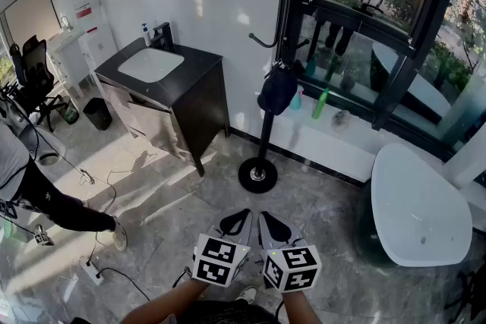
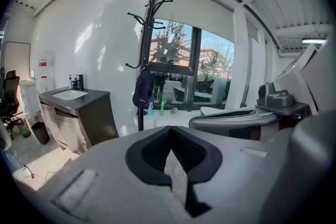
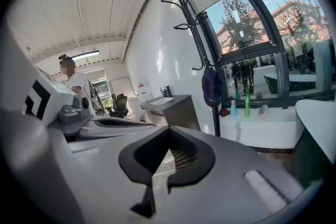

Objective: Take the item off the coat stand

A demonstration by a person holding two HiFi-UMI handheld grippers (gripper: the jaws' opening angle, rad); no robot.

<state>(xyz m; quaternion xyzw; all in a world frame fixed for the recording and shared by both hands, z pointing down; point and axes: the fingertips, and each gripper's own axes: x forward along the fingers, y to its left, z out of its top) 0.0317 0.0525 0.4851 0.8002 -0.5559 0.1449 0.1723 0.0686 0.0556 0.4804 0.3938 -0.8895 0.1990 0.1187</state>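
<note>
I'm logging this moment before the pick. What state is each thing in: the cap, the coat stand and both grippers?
cap: hanging on a low hook of the coat stand, untouched
coat stand: upright on the floor
left gripper: jaws together, nothing between them
right gripper: jaws together, nothing between them

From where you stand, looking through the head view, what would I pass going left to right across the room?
Office chair → black bin → sink cabinet → coat stand → green bottle → white tub.
</note>
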